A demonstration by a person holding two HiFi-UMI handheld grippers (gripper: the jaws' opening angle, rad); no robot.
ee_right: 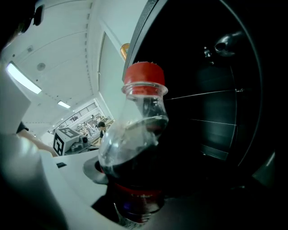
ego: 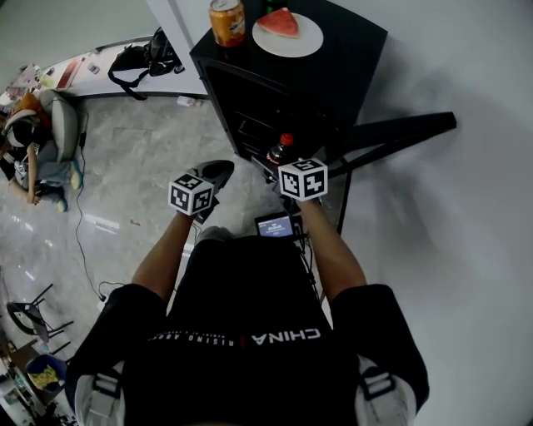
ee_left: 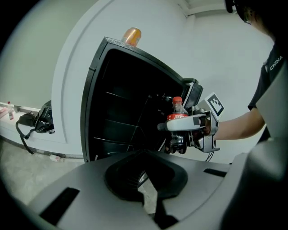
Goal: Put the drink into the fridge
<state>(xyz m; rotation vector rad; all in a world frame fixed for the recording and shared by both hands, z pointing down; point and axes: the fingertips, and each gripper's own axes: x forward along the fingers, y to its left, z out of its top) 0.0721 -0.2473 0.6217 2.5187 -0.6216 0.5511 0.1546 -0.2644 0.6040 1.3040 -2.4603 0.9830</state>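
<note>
The drink is a cola bottle (ego: pixel 282 151) with a red cap, upright in my right gripper (ego: pixel 287 166), which is shut on its body just in front of the open black fridge (ego: pixel 333 58). In the right gripper view the bottle (ee_right: pixel 137 148) fills the middle, with the dark fridge shelves (ee_right: pixel 216 121) right behind it. My left gripper (ego: pixel 215 176) hangs to the left of the bottle, shut with nothing in it. From the left gripper view (ee_left: pixel 145 184) I see the bottle (ee_left: pixel 177 117) at the fridge's opening.
An orange can (ego: pixel 226 21) and a plate with a watermelon slice (ego: pixel 287 32) stand on the fridge top. The fridge door (ego: pixel 400 131) swings out to the right. A black bag (ego: pixel 141 60) lies by the wall, and a person sits at the far left (ego: pixel 33 141).
</note>
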